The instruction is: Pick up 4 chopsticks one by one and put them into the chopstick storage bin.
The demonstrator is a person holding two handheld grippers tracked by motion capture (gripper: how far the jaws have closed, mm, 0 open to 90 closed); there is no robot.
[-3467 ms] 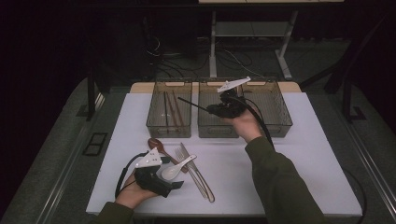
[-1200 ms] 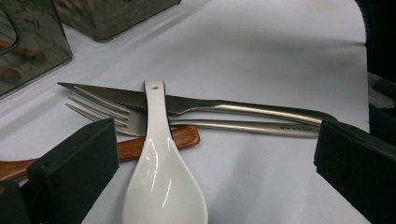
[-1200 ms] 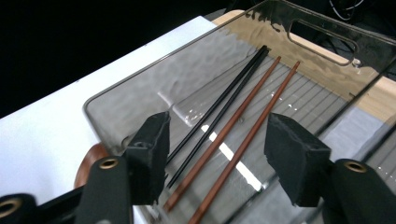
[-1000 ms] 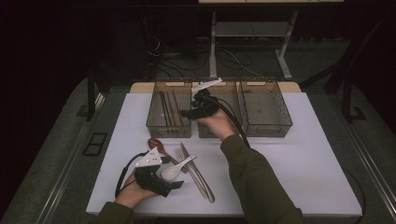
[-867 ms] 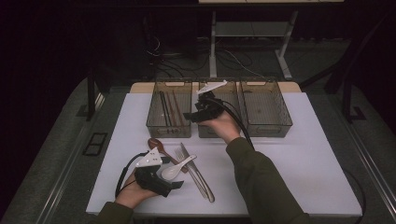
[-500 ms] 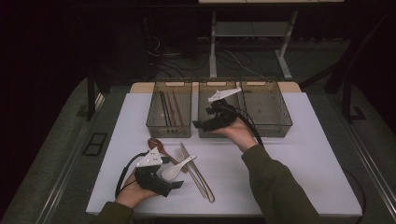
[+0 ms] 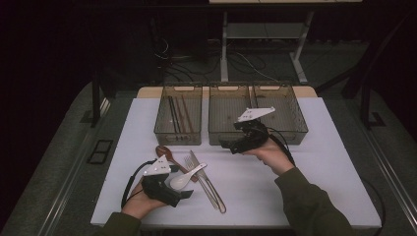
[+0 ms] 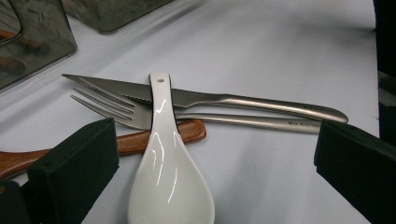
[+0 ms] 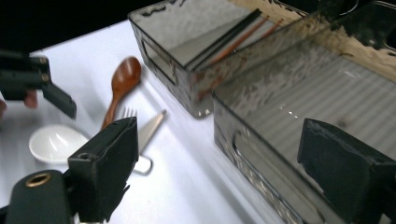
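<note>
1. Cutlery is being sorted into the three clear trays point(image 7: 231, 140) at the counter's point(image 7: 324, 162) far edge; chopsticks point(image 7: 176, 114) already lie in the left one.
2. The right tool point(image 7: 227, 145), jaws just opened and empty, hovers by the middle tray's front wall.
3. The left tool point(image 8: 215, 163) stands released around the white spoon point(image 8: 168, 168).
4. The spoon lies across the knife point(image 8: 224, 99), fork point(image 8: 116, 108) and wooden spoon point(image 8: 140, 140); next, I judge, the left tool clenches and lifts it.

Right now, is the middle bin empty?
It looks empty: the middle bin shows a bare ribbed floor, though the right gripper hides its near corner.
</note>
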